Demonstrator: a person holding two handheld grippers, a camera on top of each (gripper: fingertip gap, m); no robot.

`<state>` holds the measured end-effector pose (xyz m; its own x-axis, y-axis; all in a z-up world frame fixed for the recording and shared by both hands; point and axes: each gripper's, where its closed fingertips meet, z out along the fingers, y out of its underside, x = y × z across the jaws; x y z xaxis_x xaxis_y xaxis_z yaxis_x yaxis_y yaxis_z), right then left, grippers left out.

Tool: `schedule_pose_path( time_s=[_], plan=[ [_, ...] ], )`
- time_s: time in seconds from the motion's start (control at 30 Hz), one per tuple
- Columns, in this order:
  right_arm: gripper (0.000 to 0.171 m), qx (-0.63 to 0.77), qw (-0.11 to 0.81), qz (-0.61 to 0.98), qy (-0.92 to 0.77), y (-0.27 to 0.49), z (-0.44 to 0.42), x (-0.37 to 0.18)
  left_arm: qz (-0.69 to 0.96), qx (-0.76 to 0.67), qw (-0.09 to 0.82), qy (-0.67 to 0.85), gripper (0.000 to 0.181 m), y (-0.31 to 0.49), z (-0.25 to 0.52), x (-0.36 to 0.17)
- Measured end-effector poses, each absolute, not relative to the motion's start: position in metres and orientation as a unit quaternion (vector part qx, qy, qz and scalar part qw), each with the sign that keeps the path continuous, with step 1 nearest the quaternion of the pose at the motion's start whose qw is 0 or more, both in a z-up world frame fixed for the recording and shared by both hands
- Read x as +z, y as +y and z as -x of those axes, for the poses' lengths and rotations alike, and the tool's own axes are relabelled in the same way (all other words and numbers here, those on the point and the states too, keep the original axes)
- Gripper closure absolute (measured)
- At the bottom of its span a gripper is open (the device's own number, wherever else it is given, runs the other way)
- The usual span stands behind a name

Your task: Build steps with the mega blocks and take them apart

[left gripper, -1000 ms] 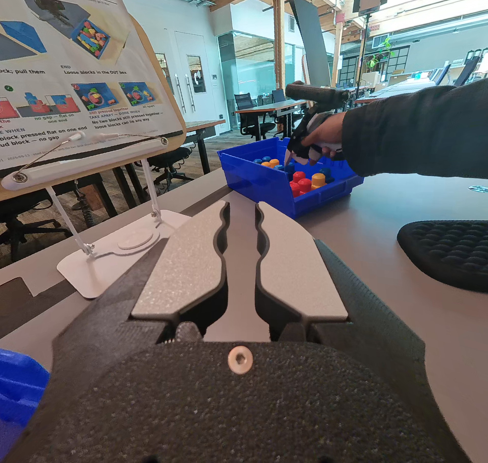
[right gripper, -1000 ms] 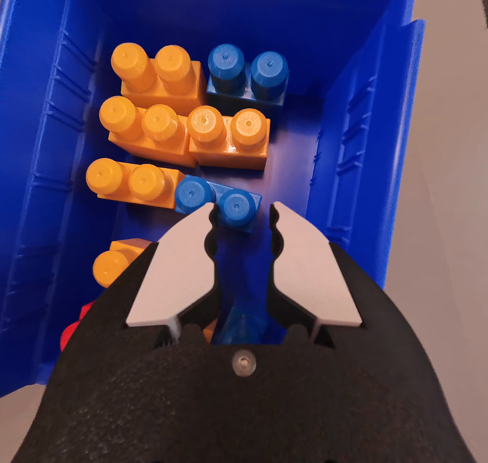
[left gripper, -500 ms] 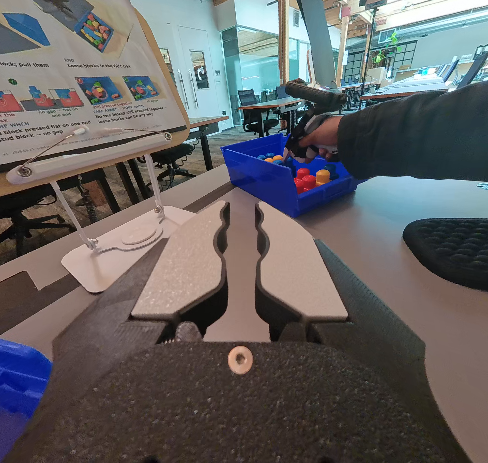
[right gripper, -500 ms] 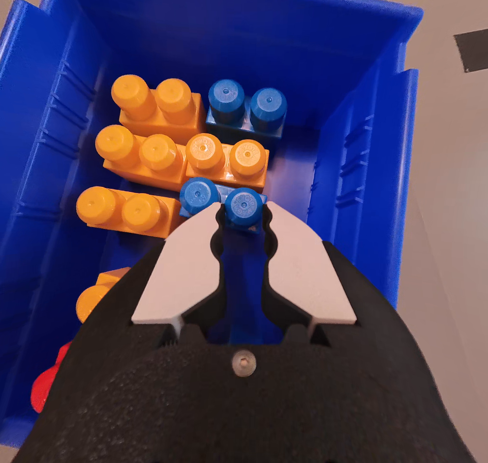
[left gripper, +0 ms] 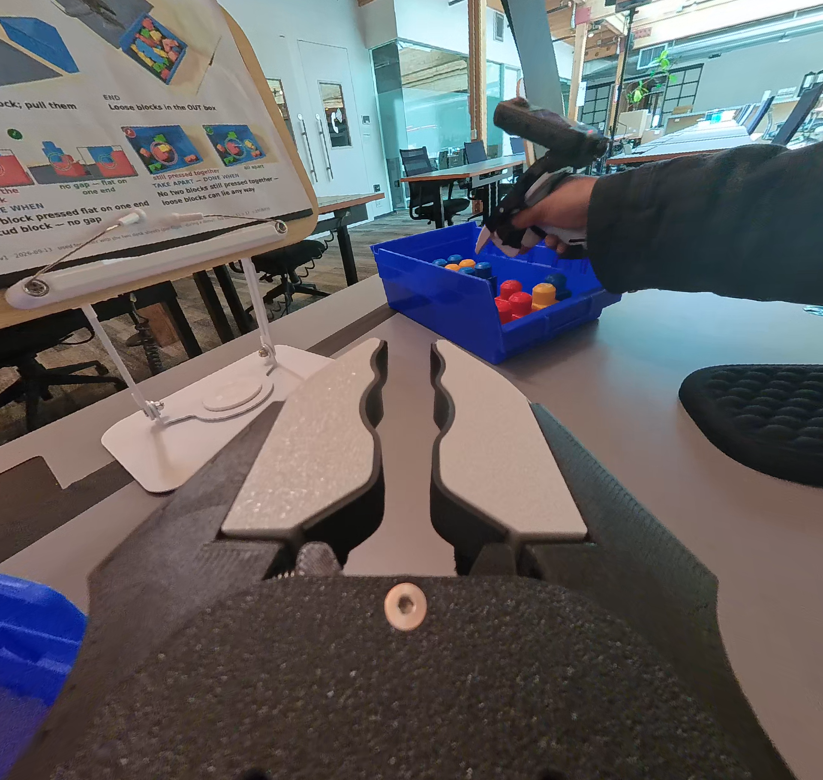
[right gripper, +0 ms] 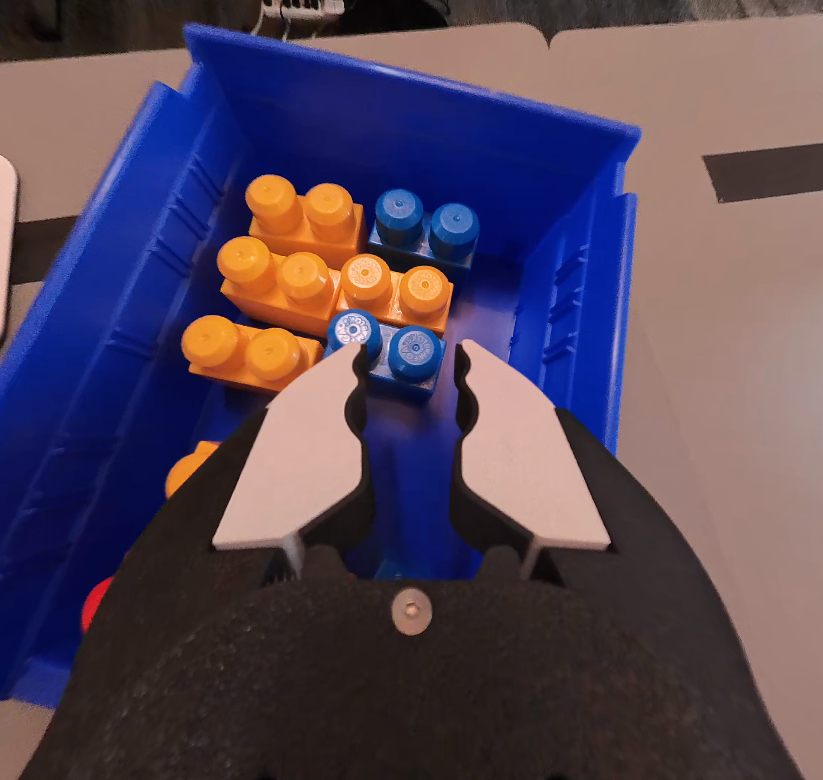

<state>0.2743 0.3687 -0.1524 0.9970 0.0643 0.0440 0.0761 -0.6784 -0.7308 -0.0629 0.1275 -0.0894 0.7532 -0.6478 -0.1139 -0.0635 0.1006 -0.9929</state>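
Left wrist view: left claw (left gripper: 408,353) low over the grey desk (left gripper: 623,402), fingers apart, nothing between them. Blue plastic bin (left gripper: 450,309) of studded blocks sits farther off, right claw (left gripper: 501,242) above it.

Right wrist view: right claw (right gripper: 409,349) gaping, empty, over a blue two-stud block (right gripper: 396,358) lying in the bin (right gripper: 401,113) beside orange two-stud blocks (right gripper: 285,277).

The right gripper (right gripper: 407,349) now sits higher above the blue bin (right gripper: 401,104), its jaws spread wide and empty; half a second ago they pinched one stud of the near blue block (right gripper: 392,358), which lies back among the others
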Motion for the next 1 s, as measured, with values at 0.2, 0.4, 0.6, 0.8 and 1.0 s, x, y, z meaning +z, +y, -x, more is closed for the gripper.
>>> schedule_pose_path(
  time_s=[0.2, 0.4, 0.6, 0.8, 1.0],
  plan=[
    [0.135, 0.02, 0.467, 0.882, -0.05, 0.355, -0.257, -0.12, 0.628, -0.208, 0.697, 0.276, 0.165, 0.126, 0.064, -0.084],
    [0.135, 0.041, 0.523, 0.847, -0.081, 0.33, -0.228, -0.092, 0.626, -0.207, 0.701, 0.273, 0.165, 0.125, 0.065, -0.081],
    [0.135, 0.074, 0.574, 0.804, -0.136, 0.29, -0.175, -0.069, 0.627, -0.199, 0.705, 0.266, 0.165, 0.127, 0.068, -0.08],
    [0.136, 0.123, 0.604, 0.76, -0.203, 0.244, -0.101, -0.061, 0.646, -0.155, 0.716, 0.213, 0.167, 0.138, 0.091, -0.079],
    [0.137, 0.149, 0.61, 0.74, -0.242, 0.222, -0.055, -0.077, 0.654, -0.12, 0.732, 0.152, 0.173, 0.146, 0.123, -0.07]
  ],
)
